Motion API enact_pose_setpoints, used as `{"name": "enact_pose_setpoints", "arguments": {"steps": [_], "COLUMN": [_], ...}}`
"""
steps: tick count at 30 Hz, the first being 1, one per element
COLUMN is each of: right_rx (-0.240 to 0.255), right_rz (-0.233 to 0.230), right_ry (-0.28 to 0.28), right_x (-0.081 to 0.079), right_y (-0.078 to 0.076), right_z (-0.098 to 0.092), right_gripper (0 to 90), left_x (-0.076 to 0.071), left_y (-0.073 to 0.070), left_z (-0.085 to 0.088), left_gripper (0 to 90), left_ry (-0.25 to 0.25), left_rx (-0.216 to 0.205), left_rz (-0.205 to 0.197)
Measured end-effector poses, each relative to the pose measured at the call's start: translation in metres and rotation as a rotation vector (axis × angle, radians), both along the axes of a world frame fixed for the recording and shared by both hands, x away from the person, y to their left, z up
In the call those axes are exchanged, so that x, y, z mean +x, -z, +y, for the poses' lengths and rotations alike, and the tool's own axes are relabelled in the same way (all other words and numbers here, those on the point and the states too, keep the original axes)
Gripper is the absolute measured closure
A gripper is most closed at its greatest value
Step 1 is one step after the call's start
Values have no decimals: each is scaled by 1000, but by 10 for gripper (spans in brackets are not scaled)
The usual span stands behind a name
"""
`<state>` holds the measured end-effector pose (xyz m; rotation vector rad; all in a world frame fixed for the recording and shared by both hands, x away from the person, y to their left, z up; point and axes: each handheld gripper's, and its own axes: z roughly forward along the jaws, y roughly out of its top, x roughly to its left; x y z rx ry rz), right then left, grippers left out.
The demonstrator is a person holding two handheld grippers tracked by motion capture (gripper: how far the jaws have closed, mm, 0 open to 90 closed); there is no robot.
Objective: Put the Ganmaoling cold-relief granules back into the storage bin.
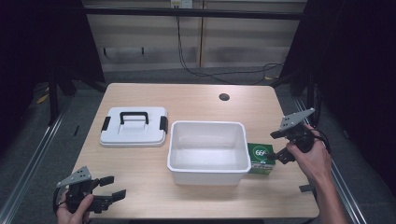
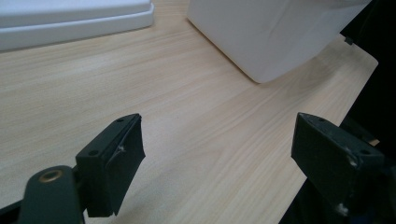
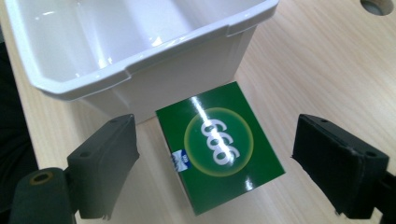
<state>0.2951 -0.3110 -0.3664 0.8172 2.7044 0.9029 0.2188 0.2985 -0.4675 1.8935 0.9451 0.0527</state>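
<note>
A green box marked 666 (image 1: 260, 157) (image 3: 219, 144) lies flat on the wooden table, against the right wall of an empty white plastic bin (image 1: 208, 150) (image 3: 126, 60). My right gripper (image 1: 281, 145) (image 3: 215, 168) hangs just over the box, open, its jaws spread wider than the box on either side. At the table's front left corner my left gripper (image 1: 116, 187) (image 2: 217, 161) rests open over bare wood, nothing between its jaws, with the bin's corner (image 2: 275, 37) ahead of it.
A white lid with a black handle and clips (image 1: 134, 125) (image 2: 70, 18) lies left of the bin. A round cable hole (image 1: 224, 97) (image 3: 379, 5) sits at the table's far side. Bare tabletop (image 1: 149, 186) runs along the front edge.
</note>
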Motion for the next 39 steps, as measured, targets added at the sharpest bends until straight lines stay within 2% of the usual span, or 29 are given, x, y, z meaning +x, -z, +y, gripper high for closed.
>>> {"name": "enact_pose_setpoints", "arguments": {"steps": [5, 8, 12, 15, 22, 28, 31, 33, 39], "right_rx": [0, -53, -102, -141, -206, -229, -266, -298, -309], "right_rz": [-13, 12, 72, 90, 113, 142, 174, 180, 202], "right_ry": [5, -21, -76, -111, -153, -196, -201, -226, -272], "right_x": [8, 15, 20, 23, 29, 34, 37, 40, 43], "right_y": [6, 15, 20, 21, 31, 35, 37, 38, 41], "right_z": [2, 5, 11, 16, 23, 27, 30, 32, 35], "right_gripper": [119, 95, 86, 85, 83, 81, 81, 81, 81], "left_x": [0, 0, 0, 0, 0, 1, 1, 1, 1], "left_y": [0, 0, 0, 0, 1, 1, 1, 1, 1], "left_z": [0, 0, 0, -1, -1, -1, -1, -1, -2], "left_gripper": [170, 170, 170, 170, 170, 170, 170, 170, 170], "left_ry": [3, 3, -2, -2, 2, 2, 13, 15, 13], "left_rx": [2, 0, 5, 4, 5, 7, 8, 11, 9], "left_rz": [1, 0, 2, 2, 3, 4, 7, 7, 7]}}
